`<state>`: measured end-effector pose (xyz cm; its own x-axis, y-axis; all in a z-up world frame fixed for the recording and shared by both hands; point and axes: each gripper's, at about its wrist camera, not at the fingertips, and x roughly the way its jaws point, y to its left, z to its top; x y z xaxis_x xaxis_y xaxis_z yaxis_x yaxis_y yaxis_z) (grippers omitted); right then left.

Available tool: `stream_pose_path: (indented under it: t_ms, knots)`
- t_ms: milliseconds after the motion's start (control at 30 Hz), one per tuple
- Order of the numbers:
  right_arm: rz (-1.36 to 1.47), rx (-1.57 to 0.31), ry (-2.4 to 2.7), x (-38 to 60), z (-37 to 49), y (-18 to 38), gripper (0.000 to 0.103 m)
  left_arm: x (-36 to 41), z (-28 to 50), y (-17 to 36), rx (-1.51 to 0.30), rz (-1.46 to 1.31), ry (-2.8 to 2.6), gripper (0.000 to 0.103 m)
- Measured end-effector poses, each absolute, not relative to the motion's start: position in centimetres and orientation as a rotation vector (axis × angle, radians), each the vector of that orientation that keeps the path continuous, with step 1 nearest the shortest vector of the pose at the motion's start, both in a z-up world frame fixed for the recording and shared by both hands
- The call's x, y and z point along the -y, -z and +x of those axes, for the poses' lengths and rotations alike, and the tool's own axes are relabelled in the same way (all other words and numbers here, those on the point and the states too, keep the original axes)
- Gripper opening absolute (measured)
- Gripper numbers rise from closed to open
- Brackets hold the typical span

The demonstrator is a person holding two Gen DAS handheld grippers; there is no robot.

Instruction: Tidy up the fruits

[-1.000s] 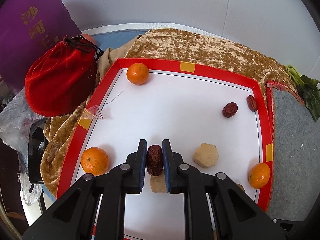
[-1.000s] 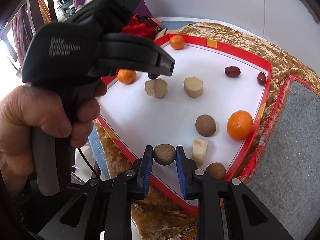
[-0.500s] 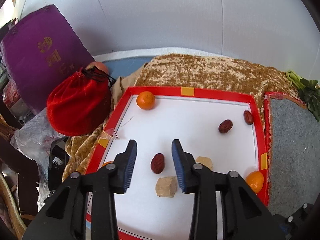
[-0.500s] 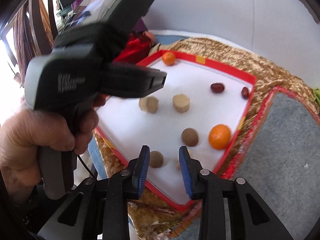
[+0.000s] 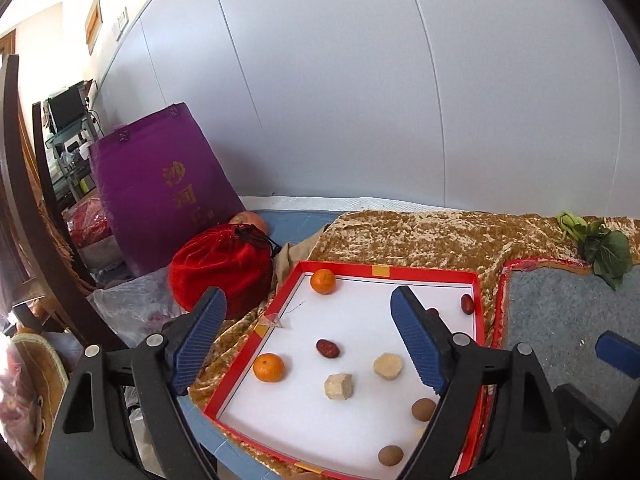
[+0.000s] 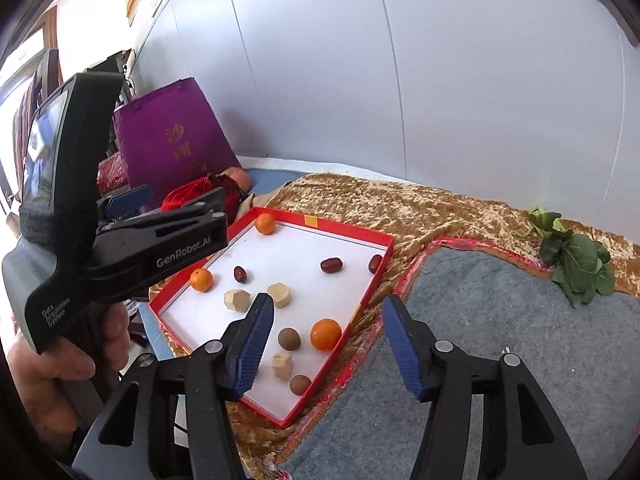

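A red-rimmed white tray [image 5: 384, 270] [image 6: 344, 232] holds the fruit. In the left wrist view it holds two oranges [image 5: 323, 281] [image 5: 269, 367], a red date [image 5: 328, 348], two pale chunks [image 5: 339, 386] and brown round fruits [image 5: 423, 409]. The right wrist view shows three oranges [image 6: 326, 334], three dates [image 6: 331, 265], pale chunks [image 6: 237, 300] and brown fruits [image 6: 289, 338]. My left gripper [image 5: 308, 338] is open and empty, raised above the tray. My right gripper [image 6: 328, 340] is open and empty, raised above the tray's near right side.
A red velvet pouch [image 5: 224, 264] and a purple bag [image 5: 168, 184] stand left of the tray. A gold cloth [image 5: 420, 236] lies under it. A grey mat [image 6: 500, 304] lies to the right, with green leaves [image 6: 572, 260] at its far edge.
Both grippers let go of their fruit, opened wide and pulled up and back from the tray. The date and the brown fruit now lie on the tray.
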<state>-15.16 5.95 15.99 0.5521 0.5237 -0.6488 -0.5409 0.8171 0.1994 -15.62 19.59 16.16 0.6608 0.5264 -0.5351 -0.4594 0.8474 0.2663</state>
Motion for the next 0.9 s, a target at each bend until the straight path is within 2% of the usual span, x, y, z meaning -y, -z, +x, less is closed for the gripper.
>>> stream_pose_path:
  t_ms: [467,733,900]
  knots:
    - [-0.006,-0.698,-0.59,-2.9,-21.6,-15.5,0.067,-18.2,-25.9,-16.5,-0.589,0.005,-0.573,0.086]
    - [0.015,-0.571,-0.576,-2.0,-27.2,-19.3,0.07,-17.0,-31.1,-20.8,-0.548,0.009,-0.601,0.086]
    - [-0.006,-0.488,-0.576,-2.1,-30.9,-22.6,0.075,-15.7,-34.1,-23.5,-0.5,0.03,-0.587,0.091]
